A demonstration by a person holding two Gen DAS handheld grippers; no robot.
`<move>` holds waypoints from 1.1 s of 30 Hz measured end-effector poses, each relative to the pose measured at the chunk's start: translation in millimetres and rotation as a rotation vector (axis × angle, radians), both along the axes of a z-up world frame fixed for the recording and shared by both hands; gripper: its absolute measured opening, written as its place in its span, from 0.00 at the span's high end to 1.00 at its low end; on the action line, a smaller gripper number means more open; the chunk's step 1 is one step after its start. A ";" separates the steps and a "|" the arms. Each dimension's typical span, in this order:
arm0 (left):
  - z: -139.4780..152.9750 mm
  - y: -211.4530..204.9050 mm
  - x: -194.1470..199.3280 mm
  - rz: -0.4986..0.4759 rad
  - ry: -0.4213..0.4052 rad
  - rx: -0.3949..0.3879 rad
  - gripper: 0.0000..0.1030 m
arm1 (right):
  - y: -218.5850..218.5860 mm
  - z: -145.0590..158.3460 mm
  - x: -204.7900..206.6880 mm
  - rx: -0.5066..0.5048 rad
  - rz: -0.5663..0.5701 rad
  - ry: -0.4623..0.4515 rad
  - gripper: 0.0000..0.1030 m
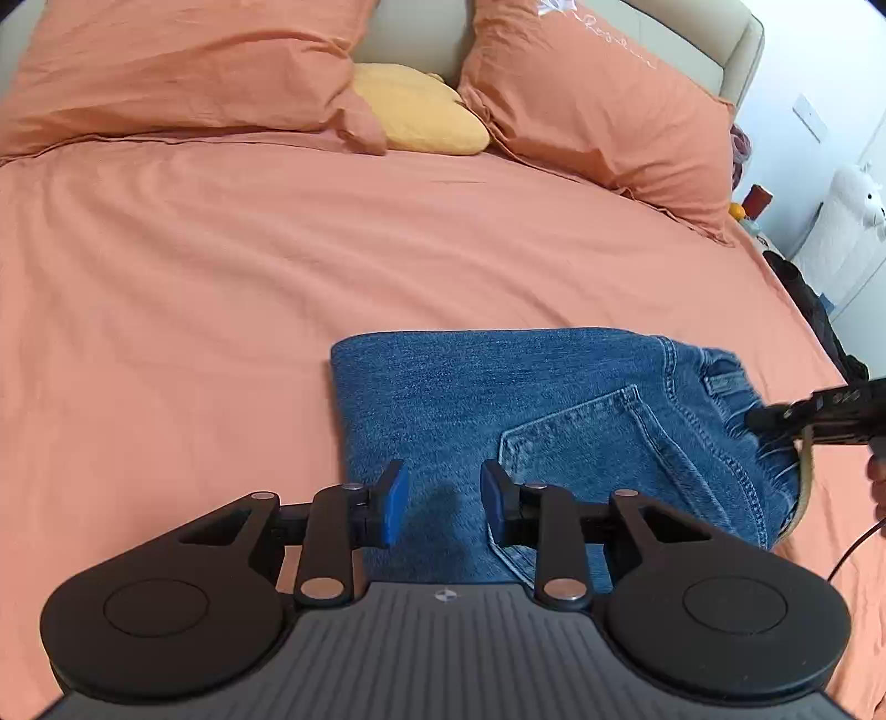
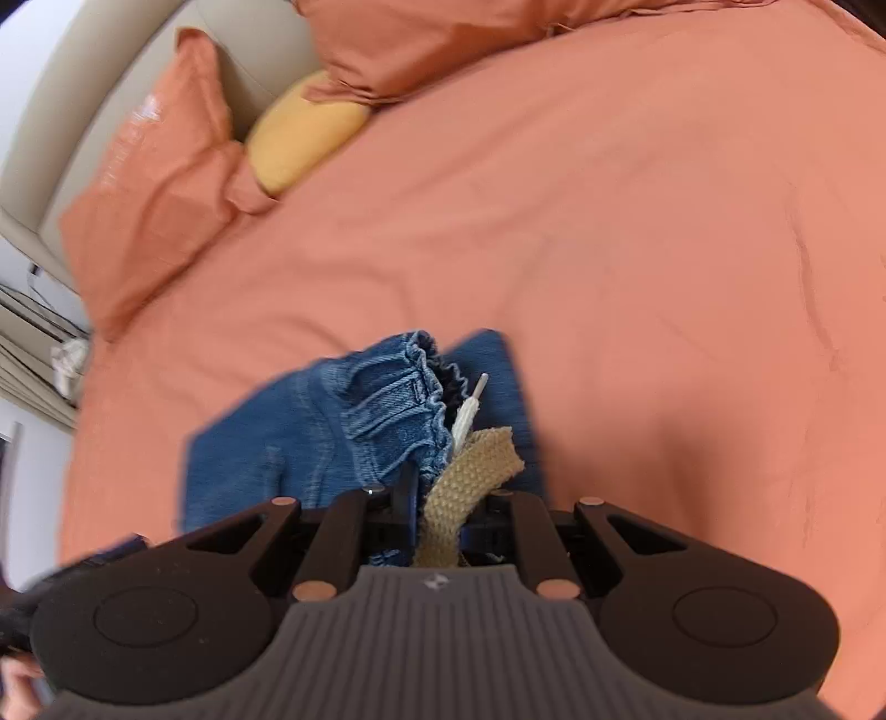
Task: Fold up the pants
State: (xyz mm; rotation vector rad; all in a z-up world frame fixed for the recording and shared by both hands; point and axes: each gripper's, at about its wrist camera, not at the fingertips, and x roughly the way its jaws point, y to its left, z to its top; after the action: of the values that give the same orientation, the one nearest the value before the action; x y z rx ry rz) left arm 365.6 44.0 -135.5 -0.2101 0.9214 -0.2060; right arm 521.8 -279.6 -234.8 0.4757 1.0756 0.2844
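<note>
Folded blue jeans (image 1: 470, 399) lie on the orange bed sheet (image 1: 221, 277), back pocket up and elastic waistband to the right. My left gripper (image 1: 443, 501) hovers over the near edge of the fold, its blue pads (image 1: 394, 504) apart with nothing pinched between them. My right gripper (image 1: 758, 418) comes in from the right at the waistband. In the right wrist view, the right gripper (image 2: 437, 487) is shut on a tan woven drawstring (image 2: 476, 459) next to the gathered waistband (image 2: 421, 399) of the jeans (image 2: 266, 459). A white cord tip (image 2: 468, 412) lies beside it.
Two orange pillows (image 1: 166, 66) (image 1: 603, 105) and a yellow cushion (image 1: 415, 111) rest against the beige headboard (image 1: 692, 50). The bed's right edge (image 1: 797, 288) borders dark items and a white plush toy (image 1: 858, 199). A hand (image 1: 877, 482) and cable show at far right.
</note>
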 end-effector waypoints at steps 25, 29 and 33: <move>-4.3 -3.8 60.3 -0.007 -0.011 0.111 0.66 | 42.8 54.7 8.5 -0.323 0.184 -0.186 0.87; -24.3 -3.3 75.8 0.020 0.034 0.110 0.68 | 62.4 14.1 34.2 -0.382 0.168 -0.119 0.88; -49.2 5.7 90.8 0.072 0.096 0.086 0.69 | 60.6 -16.0 44.7 -0.380 0.132 -0.077 0.89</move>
State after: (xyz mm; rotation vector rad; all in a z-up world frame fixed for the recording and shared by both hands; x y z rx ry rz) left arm 456.4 49.7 -184.7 -0.1745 1.0143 -0.0895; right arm 566.6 -219.0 -250.8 0.0536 1.0574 0.2055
